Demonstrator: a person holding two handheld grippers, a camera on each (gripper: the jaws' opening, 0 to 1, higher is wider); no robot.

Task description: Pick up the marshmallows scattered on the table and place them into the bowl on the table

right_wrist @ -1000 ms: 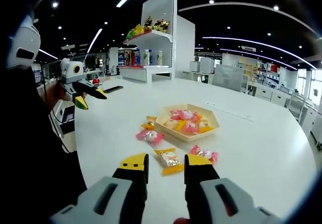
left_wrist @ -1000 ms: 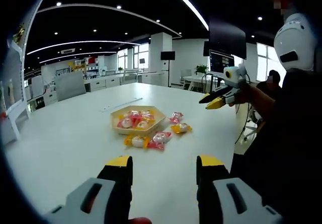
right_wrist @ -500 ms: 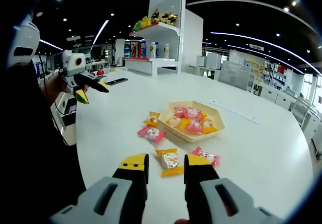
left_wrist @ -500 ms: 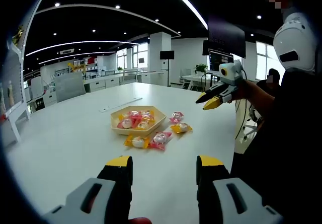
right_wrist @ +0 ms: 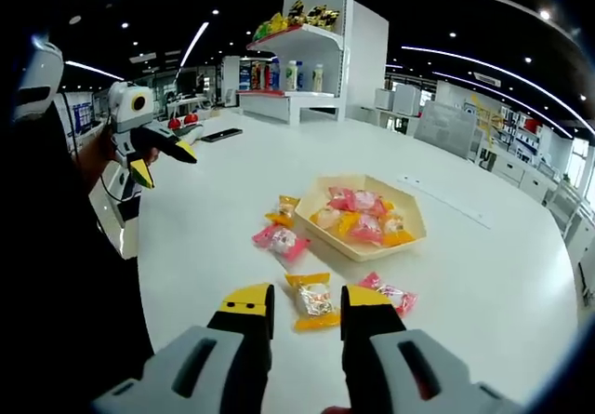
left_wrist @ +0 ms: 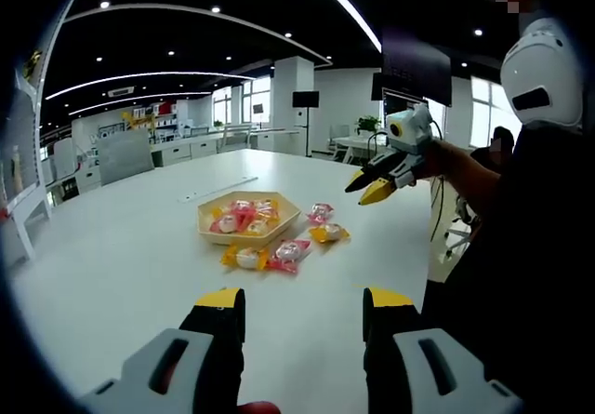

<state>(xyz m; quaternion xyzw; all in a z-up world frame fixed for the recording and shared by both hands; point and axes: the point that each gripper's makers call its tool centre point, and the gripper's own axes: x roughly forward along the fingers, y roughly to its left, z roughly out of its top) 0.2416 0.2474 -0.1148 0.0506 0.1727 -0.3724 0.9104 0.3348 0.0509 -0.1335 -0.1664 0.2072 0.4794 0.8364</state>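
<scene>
While both tools hover off the desk, the risks read like this:

Right tool state: right tool (right_wrist: 307, 300), black jaws with yellow tips, parted a little and holding nothing; it also shows raised in the air in the left gripper view (left_wrist: 367, 188).
Left tool state: left tool (left_wrist: 302, 304) spread wider, empty; seen from the right gripper view (right_wrist: 158, 158) its jaws are parted too.
Targets: yellow-wrapped marshmallow (right_wrist: 315, 300) lies just ahead of the right tool, between its tips; pink-wrapped marshmallow (right_wrist: 393, 295) just off its right tip; two more, pink (right_wrist: 280, 240) and yellow (right_wrist: 283, 211), farther ahead beside the pale hexagonal shallow bowl (right_wrist: 406, 250), already part-filled.
Slip risk: glossy wrappers on the smooth white desk (right_wrist: 204, 247) will likely skid if one tip lands first.
Double grab: the wrappers lie close together; closing between them could pinch two or flick one away.
Bowl risk: a light bowl may shift if nudged on release.
</scene>
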